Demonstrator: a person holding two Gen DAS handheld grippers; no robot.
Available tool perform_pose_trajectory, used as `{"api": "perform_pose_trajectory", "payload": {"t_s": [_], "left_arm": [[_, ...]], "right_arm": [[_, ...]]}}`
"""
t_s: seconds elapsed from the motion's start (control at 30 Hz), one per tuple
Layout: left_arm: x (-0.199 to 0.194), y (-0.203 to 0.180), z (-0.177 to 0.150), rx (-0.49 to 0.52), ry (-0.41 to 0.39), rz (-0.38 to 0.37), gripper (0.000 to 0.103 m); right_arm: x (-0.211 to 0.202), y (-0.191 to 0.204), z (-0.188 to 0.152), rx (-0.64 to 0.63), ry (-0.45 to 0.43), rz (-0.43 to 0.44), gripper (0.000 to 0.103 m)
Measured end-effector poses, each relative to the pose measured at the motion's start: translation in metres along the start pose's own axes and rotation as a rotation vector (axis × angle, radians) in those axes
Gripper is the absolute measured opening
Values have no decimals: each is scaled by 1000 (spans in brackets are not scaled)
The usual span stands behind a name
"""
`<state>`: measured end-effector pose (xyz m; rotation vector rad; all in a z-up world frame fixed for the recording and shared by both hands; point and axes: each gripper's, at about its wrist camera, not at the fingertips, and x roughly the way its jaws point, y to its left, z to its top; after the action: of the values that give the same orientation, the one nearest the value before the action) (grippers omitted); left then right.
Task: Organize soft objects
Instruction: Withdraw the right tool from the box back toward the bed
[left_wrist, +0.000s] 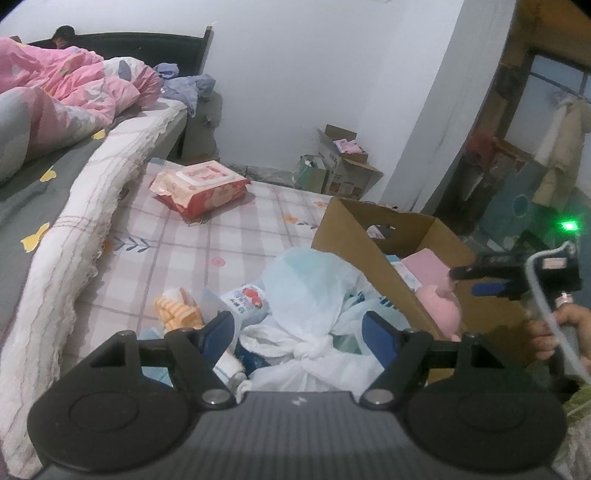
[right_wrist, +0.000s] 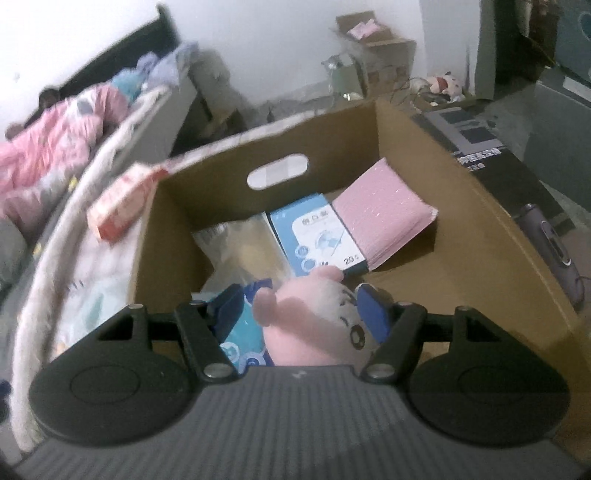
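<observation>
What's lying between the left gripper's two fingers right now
In the left wrist view, a knotted white plastic bag lies between the open fingers of the left gripper; the pads don't press on it.

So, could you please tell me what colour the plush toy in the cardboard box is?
Pink, with a white face; the plush toy shows best in the right wrist view.

Bed, pink quilt, hanging coat

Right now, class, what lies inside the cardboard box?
Inside the cardboard box lie a pink plush toy, a blue-and-white packet, a pink padded envelope and a clear bag. Whatever sits beneath them is covered.
</observation>
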<state>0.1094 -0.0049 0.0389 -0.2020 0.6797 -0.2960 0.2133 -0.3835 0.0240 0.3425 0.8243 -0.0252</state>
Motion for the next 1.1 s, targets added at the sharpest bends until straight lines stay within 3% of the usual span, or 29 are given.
{"api": "perform_pose_trajectory", "payload": {"t_s": [0.23, 0.43, 0.77, 1.1], "left_arm": [[-12, 6, -5, -14, 1, 33, 79], [-26, 10, -11, -17, -5, 59, 82], [-52, 27, -25, -42, -11, 109, 87], [-68, 46, -42, -71, -9, 170, 87]], "right_arm": [[-51, 10, -7, 33, -112, 106, 68], [-89, 46, -16, -28, -164, 207, 71], [-98, 111, -52, -84, -90, 404, 72], [-86, 156, -83, -96, 3, 507, 72]]}}
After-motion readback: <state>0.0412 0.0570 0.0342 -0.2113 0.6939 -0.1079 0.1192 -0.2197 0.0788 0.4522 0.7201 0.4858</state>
